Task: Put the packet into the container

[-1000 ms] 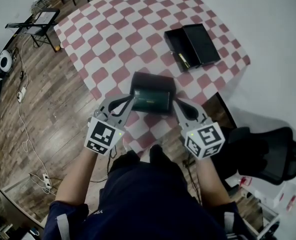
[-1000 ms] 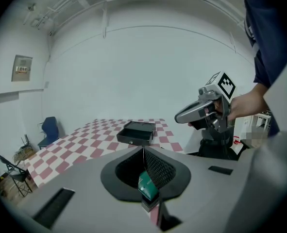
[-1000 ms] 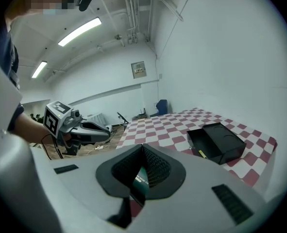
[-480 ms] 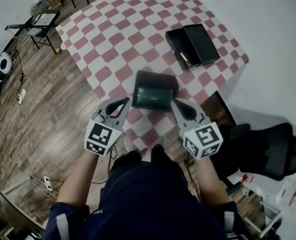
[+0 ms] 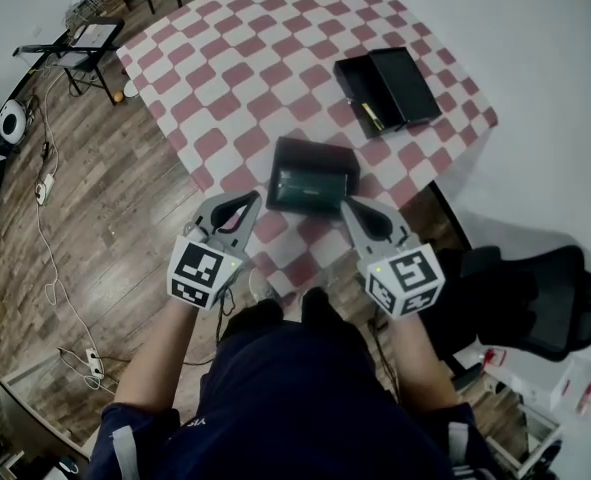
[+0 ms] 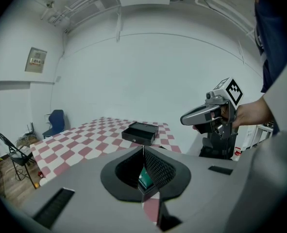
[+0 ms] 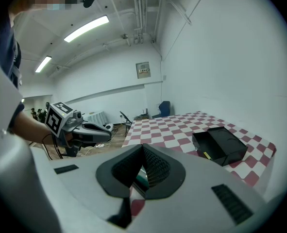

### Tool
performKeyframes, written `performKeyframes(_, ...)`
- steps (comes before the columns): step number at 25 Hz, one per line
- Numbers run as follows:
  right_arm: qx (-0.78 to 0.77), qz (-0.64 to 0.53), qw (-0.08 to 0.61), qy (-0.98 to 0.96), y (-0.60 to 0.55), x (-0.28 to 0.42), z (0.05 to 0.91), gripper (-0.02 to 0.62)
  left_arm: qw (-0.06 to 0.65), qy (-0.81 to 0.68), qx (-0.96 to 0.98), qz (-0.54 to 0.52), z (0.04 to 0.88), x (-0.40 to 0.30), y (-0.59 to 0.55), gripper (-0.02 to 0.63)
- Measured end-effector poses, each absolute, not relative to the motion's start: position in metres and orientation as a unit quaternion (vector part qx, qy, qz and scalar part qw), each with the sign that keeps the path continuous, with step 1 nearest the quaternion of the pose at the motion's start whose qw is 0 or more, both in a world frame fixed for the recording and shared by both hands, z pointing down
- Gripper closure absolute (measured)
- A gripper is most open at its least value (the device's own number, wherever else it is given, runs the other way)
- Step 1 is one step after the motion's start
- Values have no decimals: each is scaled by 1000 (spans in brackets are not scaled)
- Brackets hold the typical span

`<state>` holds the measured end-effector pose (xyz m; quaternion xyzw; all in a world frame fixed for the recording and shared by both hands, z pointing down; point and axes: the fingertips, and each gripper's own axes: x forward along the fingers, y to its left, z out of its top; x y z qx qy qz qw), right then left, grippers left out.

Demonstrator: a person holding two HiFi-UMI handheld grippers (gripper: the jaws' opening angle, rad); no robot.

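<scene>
A black container (image 5: 313, 153) sits on the checkered bench (image 5: 245, 58), straight ahead of both tools and between their tips. A green packet (image 5: 308, 190) appears to lie inside it, so the task looks done or nearly done.

The left tool (image 5: 252, 202) has its jaws pressed together on nothing. The right tool (image 5: 346, 208) is also closed and empty. Neither touches the container.

Risks, as a judgement: the container rests close to the bench edge nearest the person, so a forward nudge or sideways swing from either tip could slide or tip it. With their jaws closed, the tools would also push the packet rather than grip it.

Both forearms reach forward from the body. The tools angle inward toward each other, tips pointing ahead at the container. A second black box (image 5: 390, 83) lies well beyond the right tool.
</scene>
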<state>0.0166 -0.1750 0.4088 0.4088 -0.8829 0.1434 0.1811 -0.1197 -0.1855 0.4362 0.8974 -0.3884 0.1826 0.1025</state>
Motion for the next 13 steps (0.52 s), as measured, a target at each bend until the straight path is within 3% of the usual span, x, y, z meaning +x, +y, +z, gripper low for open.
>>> performKeyframes(13, 407, 149, 192, -881, -166, 20, 412, 578, 111, -396, 895, 173, 434, -114, -177, 580)
